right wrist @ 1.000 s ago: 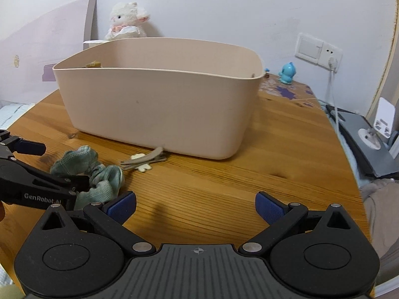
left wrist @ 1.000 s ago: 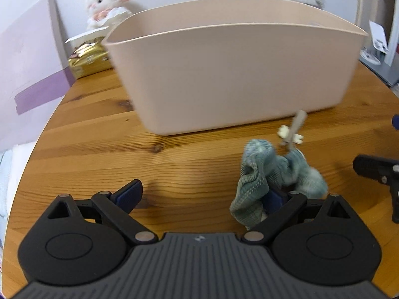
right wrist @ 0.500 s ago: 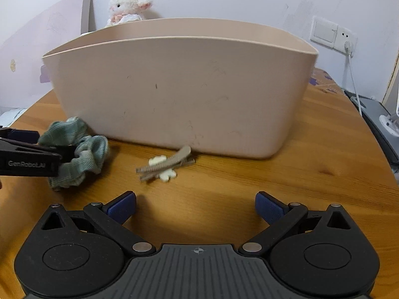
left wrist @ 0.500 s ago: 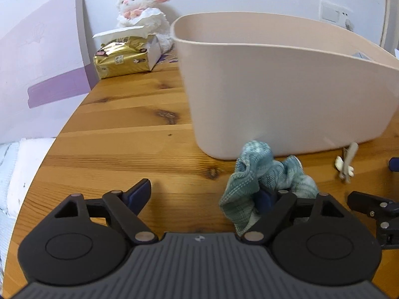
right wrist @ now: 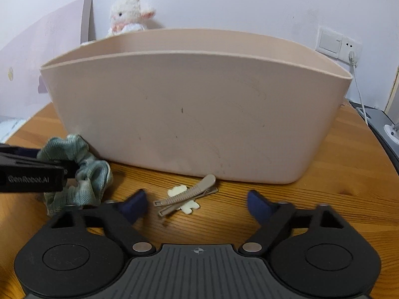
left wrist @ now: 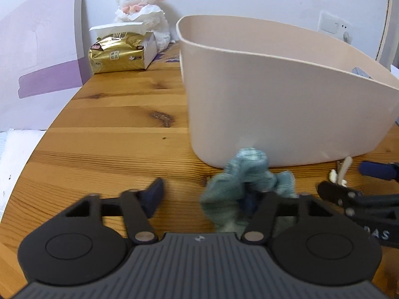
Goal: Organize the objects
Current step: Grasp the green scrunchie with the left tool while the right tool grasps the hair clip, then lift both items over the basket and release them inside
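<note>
A green scrunchie (left wrist: 245, 174) lies on the wooden table in front of a large beige tub (left wrist: 274, 94). My left gripper (left wrist: 203, 194) is open and its right finger sits inside the scrunchie, which drapes over that finger. In the right wrist view the scrunchie (right wrist: 82, 174) is at the left, with the left gripper's finger (right wrist: 32, 172) across it. A beige hair clip (right wrist: 185, 195) with a white flower lies on the table just ahead of my right gripper (right wrist: 197, 203), which is open and empty.
The tub (right wrist: 197, 114) fills the middle of the table. A gold tissue pack (left wrist: 119, 52) and a white plush lamb (left wrist: 143, 2) stand behind it at the left. A wall socket (right wrist: 349, 47) with a cable is at the back right. The table edge curves at the left.
Both grippers have moved closer to the tub and lower. The left gripper's jaws have narrowed somewhat. The right gripper has closed in on the hair clip, which now lies between its fingertips.
</note>
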### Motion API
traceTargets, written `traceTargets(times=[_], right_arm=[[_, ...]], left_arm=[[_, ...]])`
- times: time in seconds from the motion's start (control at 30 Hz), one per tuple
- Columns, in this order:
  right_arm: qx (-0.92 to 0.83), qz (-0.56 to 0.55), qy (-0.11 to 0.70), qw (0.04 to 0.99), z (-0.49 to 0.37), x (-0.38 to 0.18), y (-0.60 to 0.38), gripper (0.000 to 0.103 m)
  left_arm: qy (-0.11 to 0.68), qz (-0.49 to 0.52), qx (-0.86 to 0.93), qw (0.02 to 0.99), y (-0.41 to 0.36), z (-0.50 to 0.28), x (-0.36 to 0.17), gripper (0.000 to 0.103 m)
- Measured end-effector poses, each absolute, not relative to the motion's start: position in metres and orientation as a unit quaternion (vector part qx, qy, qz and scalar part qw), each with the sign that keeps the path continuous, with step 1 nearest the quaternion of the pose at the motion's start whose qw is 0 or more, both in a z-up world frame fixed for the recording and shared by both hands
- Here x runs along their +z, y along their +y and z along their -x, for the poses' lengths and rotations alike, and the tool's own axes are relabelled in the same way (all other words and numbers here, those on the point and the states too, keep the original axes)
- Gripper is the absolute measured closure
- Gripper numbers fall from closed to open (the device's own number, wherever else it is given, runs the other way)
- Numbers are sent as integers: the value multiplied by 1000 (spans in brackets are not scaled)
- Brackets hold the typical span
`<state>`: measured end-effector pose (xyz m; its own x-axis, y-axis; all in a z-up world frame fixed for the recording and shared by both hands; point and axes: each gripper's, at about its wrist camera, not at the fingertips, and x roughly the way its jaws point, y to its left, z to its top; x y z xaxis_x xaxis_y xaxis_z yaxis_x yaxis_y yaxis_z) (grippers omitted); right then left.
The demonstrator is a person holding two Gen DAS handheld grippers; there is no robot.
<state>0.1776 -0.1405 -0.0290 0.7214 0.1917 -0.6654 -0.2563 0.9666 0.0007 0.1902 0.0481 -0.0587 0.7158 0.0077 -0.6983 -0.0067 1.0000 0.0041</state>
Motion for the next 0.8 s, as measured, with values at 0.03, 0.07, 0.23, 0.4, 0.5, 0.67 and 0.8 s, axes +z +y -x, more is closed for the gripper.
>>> traceTargets(times=[0.03,0.07,0.23,0.4,0.5,0.67,0.8], right_arm=[[121,45,350,928,-176,-28,-141,45],[120,45,348,929,-174,-27,-143,50],[129,48,352,926,-169,-22,-151,71],[136,64,354,923,-160,-14,-151,88],[137,62,354,923,-157,-11,-154,92],[137,51,351,925,-147,-8,-165,98],[135,46,349,926,-144,-9,-170,98]], left_arm=[[374,-1,3,927,46,-188,-58,61],[372,-1,-1,928,43,-186,-58,65],[371,-10,-13,928,34,-182,-58,84],[379,-3,-30,925,33,-182,-57,91],[378,-4,-34,925,31,-178,-58,92],[379,1,-39,925,32,-172,-56,93],[373,-4,-38,927,30,-165,-52,94]])
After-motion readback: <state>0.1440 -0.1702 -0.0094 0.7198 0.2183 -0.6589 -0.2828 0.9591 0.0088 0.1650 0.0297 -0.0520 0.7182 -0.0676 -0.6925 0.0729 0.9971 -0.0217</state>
